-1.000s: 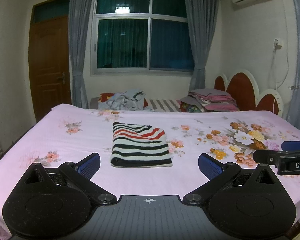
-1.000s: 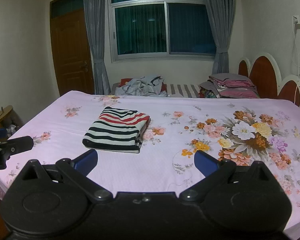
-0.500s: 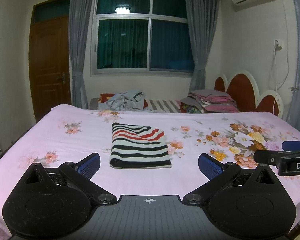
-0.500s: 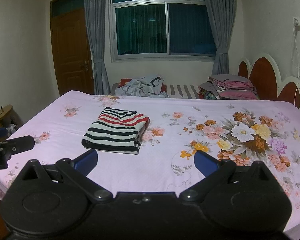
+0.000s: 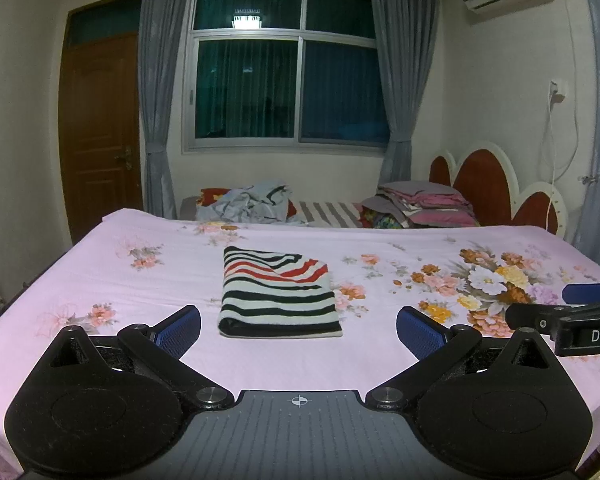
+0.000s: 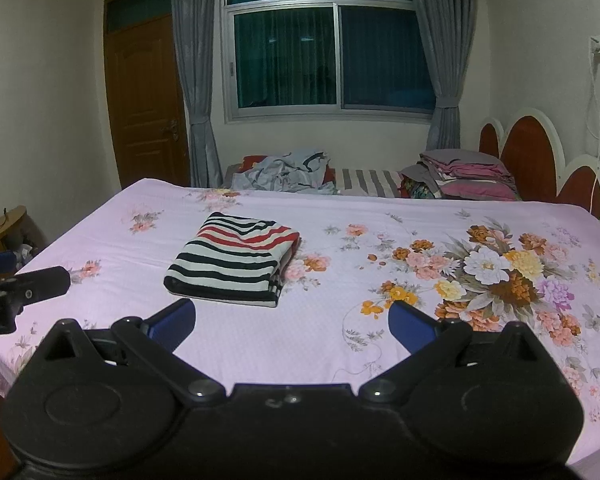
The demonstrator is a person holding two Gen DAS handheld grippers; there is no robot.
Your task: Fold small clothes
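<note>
Nearest to me, low in the left wrist view, my left gripper (image 5: 298, 330) has its jaws spread wide with nothing between the blue pads. Low in the right wrist view, my right gripper (image 6: 292, 322) is the same: spread and empty. Each tool's tip pokes into the other's frame edge, so they sit side by side at the near edge of the bed (image 5: 100, 280).

Just past the pads, centre frame in the left view and centre-left in the right, the striped garment (image 5: 278, 294) lies folded into a compact rectangle on the pink floral sheet, touched by neither gripper.

Over the last second almost nothing has shifted; the garment has only slid a touch lower in both frames, so I read the grippers as hovering, drifting slightly, with the fold complete. I judge this piece finished.

Further back, upper centre, a rumpled heap of clothes (image 6: 284, 172) sits beyond the bed, probably my next source, beside a folded stack of bedding (image 6: 464, 176) by the headboard (image 6: 528, 156).
</note>
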